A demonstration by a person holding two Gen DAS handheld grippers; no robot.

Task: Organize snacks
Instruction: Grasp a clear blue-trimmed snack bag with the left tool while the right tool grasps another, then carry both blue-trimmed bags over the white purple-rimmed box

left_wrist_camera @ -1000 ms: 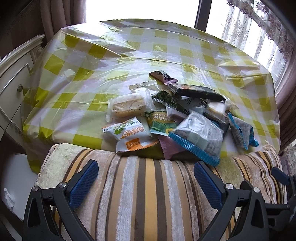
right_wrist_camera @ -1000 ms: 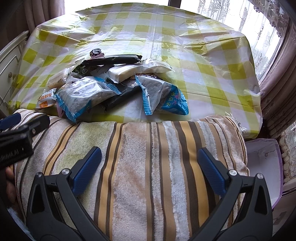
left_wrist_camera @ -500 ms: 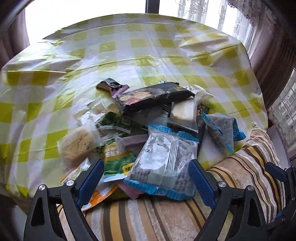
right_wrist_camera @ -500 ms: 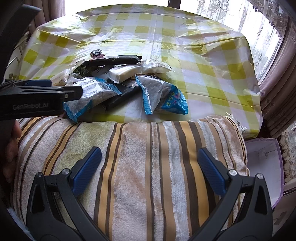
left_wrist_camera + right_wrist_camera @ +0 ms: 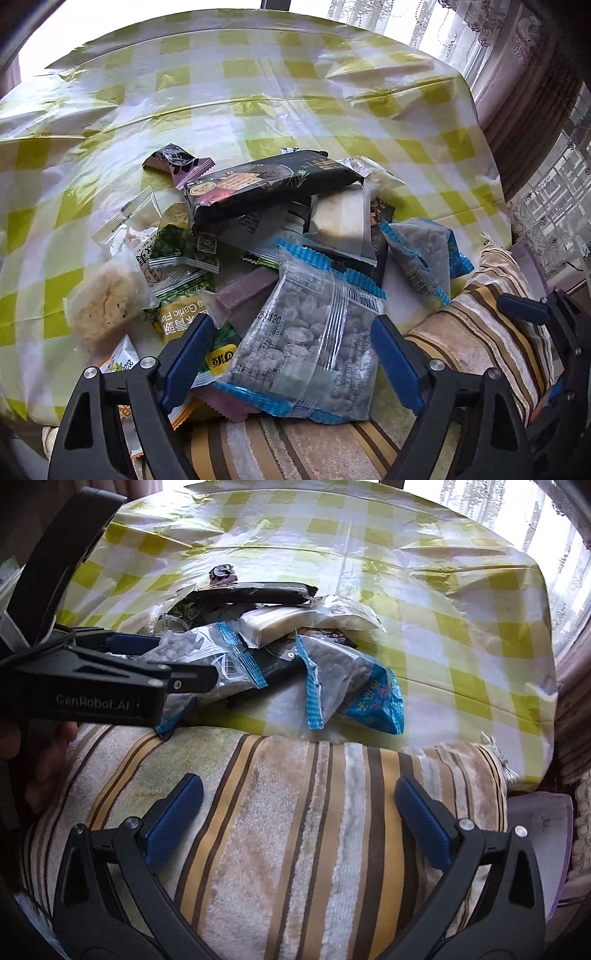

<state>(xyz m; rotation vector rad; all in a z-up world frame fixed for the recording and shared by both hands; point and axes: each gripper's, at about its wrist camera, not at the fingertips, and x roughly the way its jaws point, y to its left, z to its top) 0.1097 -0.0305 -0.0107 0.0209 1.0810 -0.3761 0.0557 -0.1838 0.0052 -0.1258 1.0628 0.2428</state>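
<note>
Beyond both claws spreads the table (image 5: 258,74), under a glossy cloth of yellow-green and white checks. Directly beneath the right gripper (image 5: 299,823) lies a striped plush cushion (image 5: 295,830), against the table's near edge; this claw stands wide open over the fabric, with nothing between its blue pads.

The snack pile (image 5: 280,236) sits at the near edge of the table, straight ahead of the left gripper (image 5: 291,354) and ahead and to the left of the right one. On top of the heap, farther off than the rest, rests a long black cracker pack (image 5: 269,181). Nearer, a clear blue-edged nut packet (image 5: 310,343) lies between the left claw's two fingers; its jaws have just been closing in on it, yet the pads still stand apart from the wrapper, a gap showing on each side, so the claw is open. A second blue-edged packet (image 5: 343,683) lies to the right of that one, just ahead of the right claw. Smallest, at the heap's far left, is a crumpled purple wrapper (image 5: 177,162).
</note>
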